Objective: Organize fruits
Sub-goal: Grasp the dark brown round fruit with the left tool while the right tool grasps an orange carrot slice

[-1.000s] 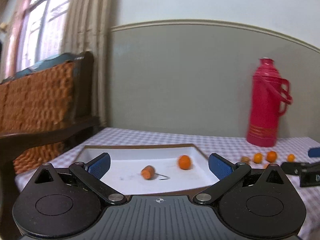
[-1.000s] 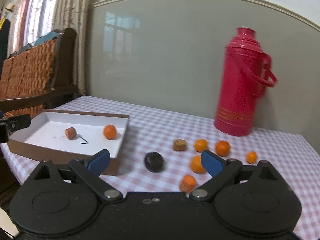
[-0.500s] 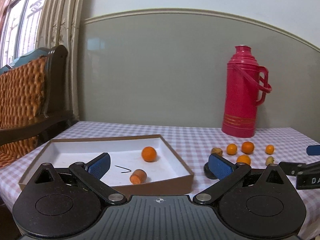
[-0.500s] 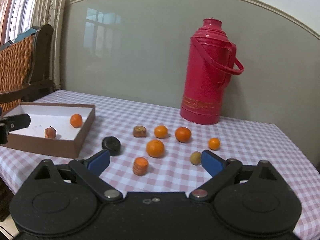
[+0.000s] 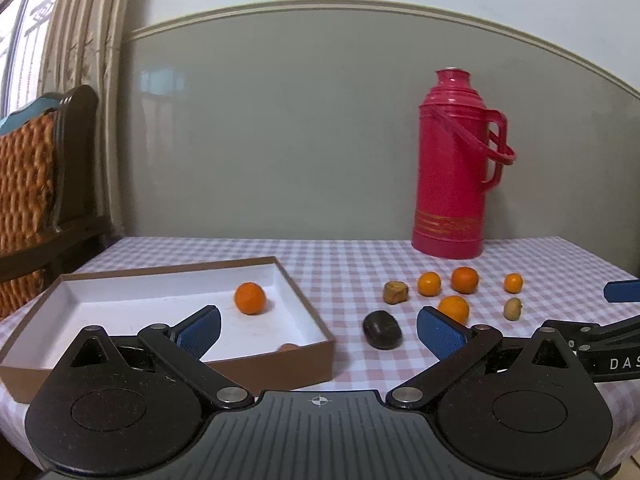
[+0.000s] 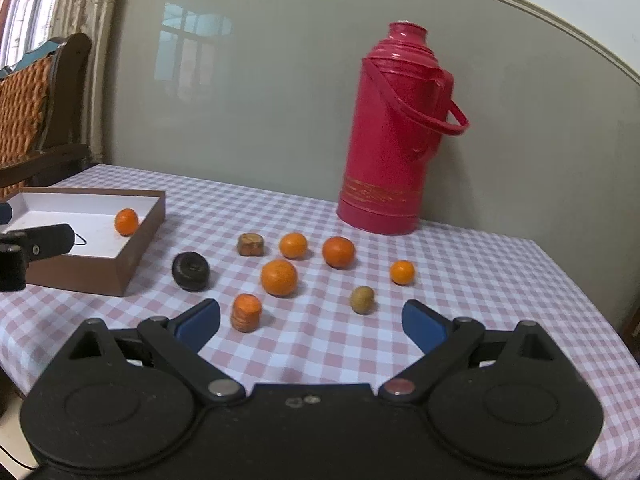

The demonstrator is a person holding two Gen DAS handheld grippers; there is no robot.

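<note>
A brown box (image 5: pixel 168 268) with a white inside lies at the table's left and holds one orange (image 5: pixel 250 298) and a carrot stub (image 5: pixel 288 347) by its near wall. Several oranges (image 6: pixel 279 277) lie loose on the checked cloth, with a carrot piece (image 6: pixel 246 312), a kiwi (image 6: pixel 362 299), a brown lump (image 6: pixel 250 244) and a dark round fruit (image 6: pixel 191 271). My left gripper (image 5: pixel 319 330) hangs open over the box's right corner, empty. My right gripper (image 6: pixel 311 323) stands open and empty just short of the carrot piece and kiwi.
A tall red thermos (image 6: pixel 394 132) stands at the back of the table against the grey wall. A wooden chair with an orange cushion (image 5: pixel 28 184) is at the left. The table's right edge (image 6: pixel 580 300) drops off near the kiwi.
Both grippers have swung right and drawn back: the box has slid leftward in both views and the loose fruit has come toward the middle. Both stay open.
</note>
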